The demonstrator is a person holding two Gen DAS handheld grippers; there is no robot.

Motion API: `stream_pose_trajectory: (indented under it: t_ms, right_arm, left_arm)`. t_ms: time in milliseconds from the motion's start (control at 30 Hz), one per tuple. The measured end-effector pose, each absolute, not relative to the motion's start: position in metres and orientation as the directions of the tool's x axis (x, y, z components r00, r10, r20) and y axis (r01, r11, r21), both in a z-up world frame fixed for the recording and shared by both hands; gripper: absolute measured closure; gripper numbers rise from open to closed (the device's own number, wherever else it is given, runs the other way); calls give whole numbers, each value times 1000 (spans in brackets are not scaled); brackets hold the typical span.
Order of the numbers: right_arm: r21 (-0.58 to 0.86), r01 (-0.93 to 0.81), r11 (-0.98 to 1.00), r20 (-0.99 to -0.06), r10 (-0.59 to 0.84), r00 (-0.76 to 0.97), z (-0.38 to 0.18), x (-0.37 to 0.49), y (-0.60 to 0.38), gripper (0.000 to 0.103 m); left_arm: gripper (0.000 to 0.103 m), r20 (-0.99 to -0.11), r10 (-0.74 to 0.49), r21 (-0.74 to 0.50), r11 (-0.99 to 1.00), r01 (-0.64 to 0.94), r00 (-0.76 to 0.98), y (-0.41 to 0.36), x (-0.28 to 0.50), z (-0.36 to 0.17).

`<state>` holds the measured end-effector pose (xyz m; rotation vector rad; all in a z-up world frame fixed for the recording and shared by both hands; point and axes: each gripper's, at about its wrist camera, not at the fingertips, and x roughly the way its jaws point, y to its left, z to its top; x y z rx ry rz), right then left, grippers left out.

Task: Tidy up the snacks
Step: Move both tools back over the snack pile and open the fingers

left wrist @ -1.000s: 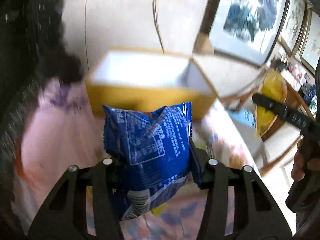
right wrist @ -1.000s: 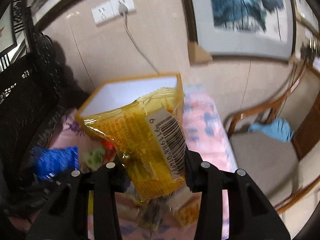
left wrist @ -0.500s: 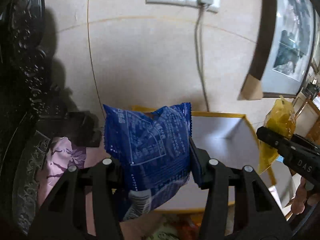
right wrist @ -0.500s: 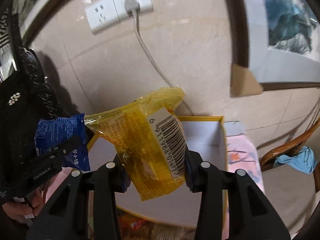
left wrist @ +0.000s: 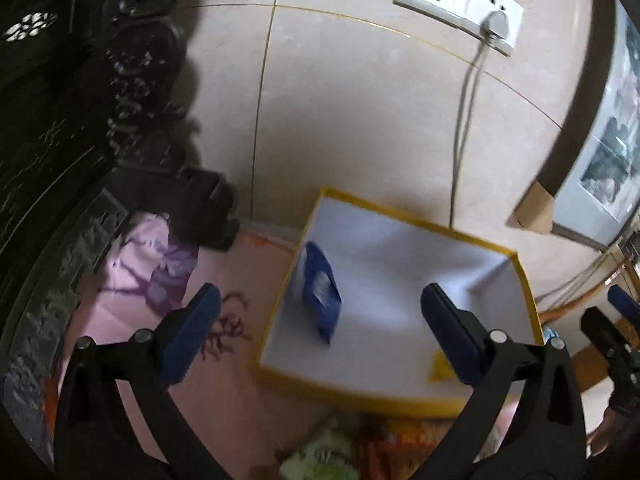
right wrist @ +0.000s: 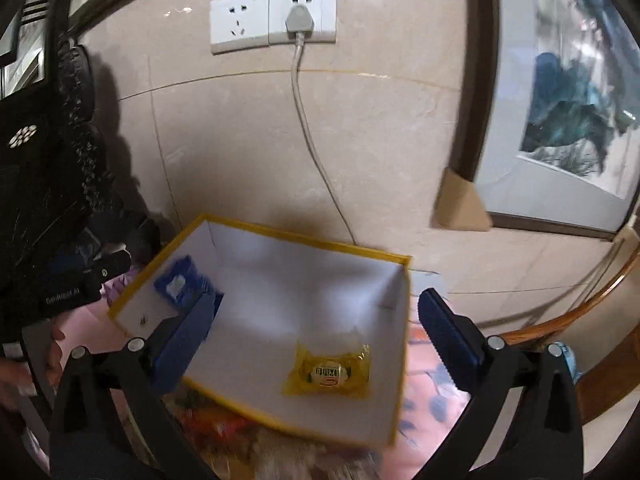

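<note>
Left wrist view: the left gripper (left wrist: 320,320) has just been opening and now stands spread wide with nothing between its fingers. The blue snack packet (left wrist: 321,306) lies inside the yellow-rimmed white box (left wrist: 400,398), toward 9 o'clock against its left wall. My advice: draw straight back, fingers clear of the rim, before reaching for the loose snacks (left wrist: 320,460) at 6 o'clock.

Right wrist view: the right gripper (right wrist: 316,330) has likewise just been opening and is empty. The yellow snack packet (right wrist: 327,370) rests on the box floor toward 5 o'clock. Count: one box, two packets in it, one blue, one yellow.
</note>
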<state>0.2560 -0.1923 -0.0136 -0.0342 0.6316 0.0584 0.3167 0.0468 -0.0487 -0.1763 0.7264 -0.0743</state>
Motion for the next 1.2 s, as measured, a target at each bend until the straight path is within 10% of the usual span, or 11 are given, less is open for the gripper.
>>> stream_pose_trajectory:
  t_ms: [367,800,933,1033,1100,1200]
  right_arm:
    - [119,-6,993,-847,104,520,-142,141,-195,1]
    - [91,64,994,-849,44,527,-197,157,-171,5]
    - [55,94,994,-857,-1,515,-189,151,-170,43]
    - [114,79,990,-844,55,534,-170,138,-169,74]
    - [137,78,988,-836,73,544,-161,129,-166,75]
    - [113,60,992,-839,63,541,-160,120,-156,76]
  left_arm:
    - [2,-716,-186,-45,974,221,673,30,174,-119]
    - [3,-778,-169,-37,974,224,606,2,154,-196]
    - [23,-793,-145,7,969,247,591,-6,152,-192]
    - [59,-811,-142,-10,973,230,568,-1,152,-184]
    - [88,-823,-136,-13,975,223,551,7,150,-179]
    - [92,-836,-179,-77,974,212,519,24,144,-178]
